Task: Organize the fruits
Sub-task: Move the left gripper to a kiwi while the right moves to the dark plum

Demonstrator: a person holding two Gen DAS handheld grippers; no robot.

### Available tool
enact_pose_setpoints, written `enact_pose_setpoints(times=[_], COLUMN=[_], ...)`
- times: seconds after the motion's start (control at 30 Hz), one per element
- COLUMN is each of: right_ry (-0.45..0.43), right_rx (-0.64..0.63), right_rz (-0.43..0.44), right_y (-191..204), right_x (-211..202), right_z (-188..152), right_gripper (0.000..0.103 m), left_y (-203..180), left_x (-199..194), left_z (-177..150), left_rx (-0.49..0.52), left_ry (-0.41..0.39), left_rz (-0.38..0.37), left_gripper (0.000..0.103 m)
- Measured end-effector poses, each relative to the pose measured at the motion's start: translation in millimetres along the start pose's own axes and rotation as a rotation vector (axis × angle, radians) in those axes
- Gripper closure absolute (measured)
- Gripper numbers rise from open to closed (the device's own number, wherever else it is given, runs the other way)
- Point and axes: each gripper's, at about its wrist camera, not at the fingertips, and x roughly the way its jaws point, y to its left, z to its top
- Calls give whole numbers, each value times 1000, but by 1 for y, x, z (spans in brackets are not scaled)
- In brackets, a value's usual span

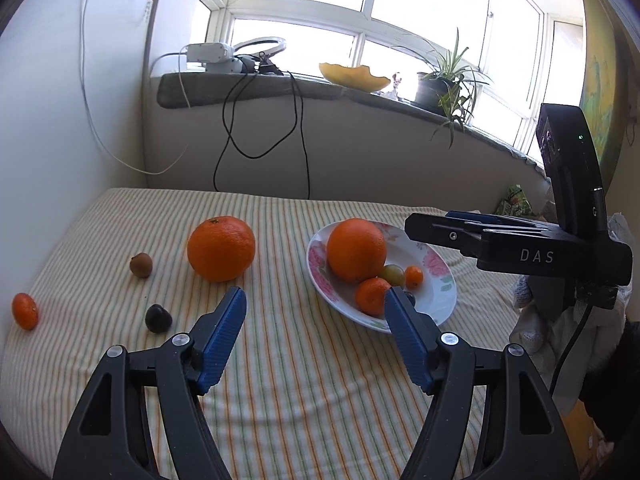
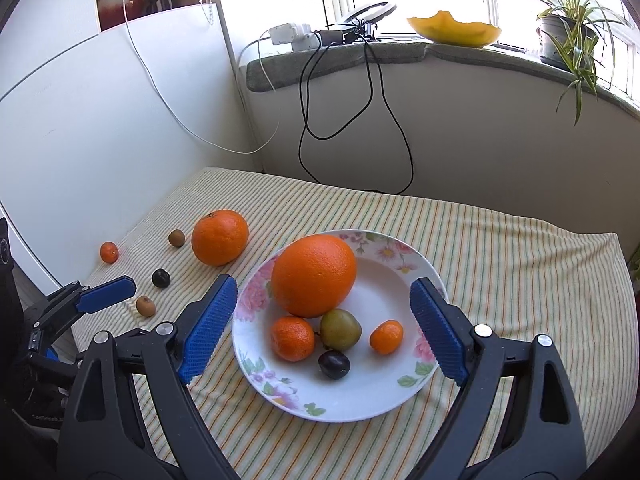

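A floral plate (image 2: 360, 396) (image 1: 436, 300) on the striped cloth holds a big orange (image 2: 314, 276) (image 1: 356, 249), two mandarins (image 2: 293, 338) (image 2: 386, 336), a green fruit (image 2: 341, 329) and a dark plum (image 2: 334, 364). Loose on the cloth to the left lie another big orange (image 1: 221, 248) (image 2: 220, 237), a mandarin (image 1: 25, 311) (image 2: 109, 252), a dark plum (image 1: 158, 318) (image 2: 161, 278) and two kiwis (image 1: 141, 265) (image 2: 176, 237) (image 2: 145, 305). My left gripper (image 1: 314, 300) is open and empty between the loose orange and the plate. My right gripper (image 2: 324, 292) is open and empty, above the plate's near side.
The striped cloth (image 1: 304, 380) covers the table against a wall. A windowsill behind holds a potted plant (image 1: 444, 84), a yellow melon rind (image 1: 354, 76) and white devices with cables (image 1: 260, 120) hanging down. White panels stand at the left. Cloth clutter lies at the right edge (image 1: 536, 320).
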Motion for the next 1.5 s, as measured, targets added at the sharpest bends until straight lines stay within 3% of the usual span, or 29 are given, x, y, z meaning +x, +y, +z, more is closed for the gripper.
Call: enact_pose_setpoints(times=[0.5, 0.73, 1.1, 1.2, 1.43, 1.5], right_ry=[14, 49, 112, 140, 247, 266], right_rx=[-97, -143, -160, -151, -69, -56], right_rz=[117, 178, 246, 267, 363, 375], right_y=[61, 90, 120, 126, 137, 140], right_x=[5, 21, 57, 72, 116, 125], right_z=[-2, -5, -3, -1, 4, 4], right_gripper=[12, 12, 13, 20, 47, 49], left_y=[70, 88, 98, 100, 107, 107], left_x=[-25, -20, -2, 4, 14, 15], left_z=[-32, -46, -53, -51, -52, -51], left_rx=[-90, -128, -157, -166, -190, -187], left_ry=[25, 58, 86, 93, 112, 111], left_rz=[97, 97, 70, 49, 32, 33], left_gripper=[32, 44, 54, 55, 61, 62])
